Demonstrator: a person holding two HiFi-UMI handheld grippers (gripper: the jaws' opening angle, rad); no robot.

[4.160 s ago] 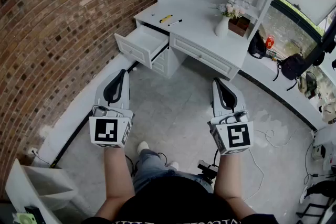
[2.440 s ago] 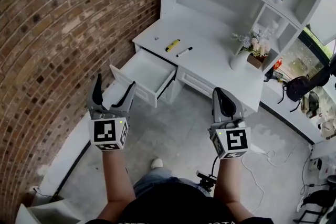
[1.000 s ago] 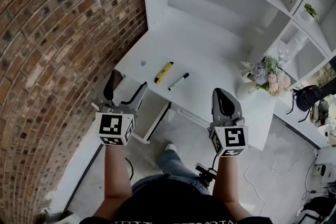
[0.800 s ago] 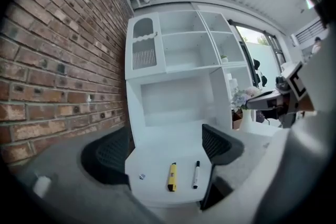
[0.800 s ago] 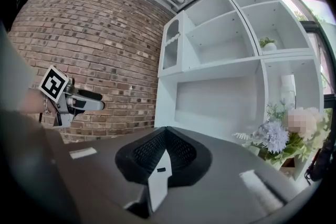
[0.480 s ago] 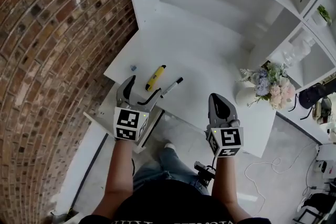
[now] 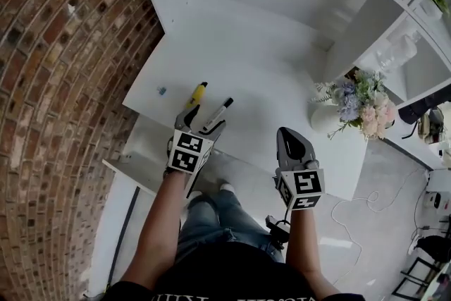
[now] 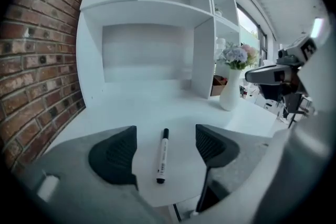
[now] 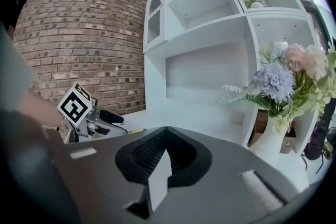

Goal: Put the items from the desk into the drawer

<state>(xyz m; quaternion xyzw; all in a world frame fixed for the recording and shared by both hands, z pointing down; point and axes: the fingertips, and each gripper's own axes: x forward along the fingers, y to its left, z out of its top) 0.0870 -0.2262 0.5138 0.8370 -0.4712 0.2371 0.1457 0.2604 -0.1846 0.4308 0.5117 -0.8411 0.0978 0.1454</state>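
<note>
Left claw (image 7: 203, 123) spread, jaws just closing, black marker (image 8: 161, 157) lying untouched between them near the worktop's (image 8: 147, 107) front edge; right claw (image 9: 165, 152) pressed together, empty; risk: an off-centre pinch rolls the marker over that edge.

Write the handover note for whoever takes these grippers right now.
Left gripper: open, jaws have just been closing, black marker between them on the desk, pads not on it.
Right gripper: shut, empty.
Yellow pen and small blue thing lie left of the marker.
Drawer: open below the desk's left end.
Done: nothing stowed.
Left: grip the marker, drawer it, then the other two.
</note>
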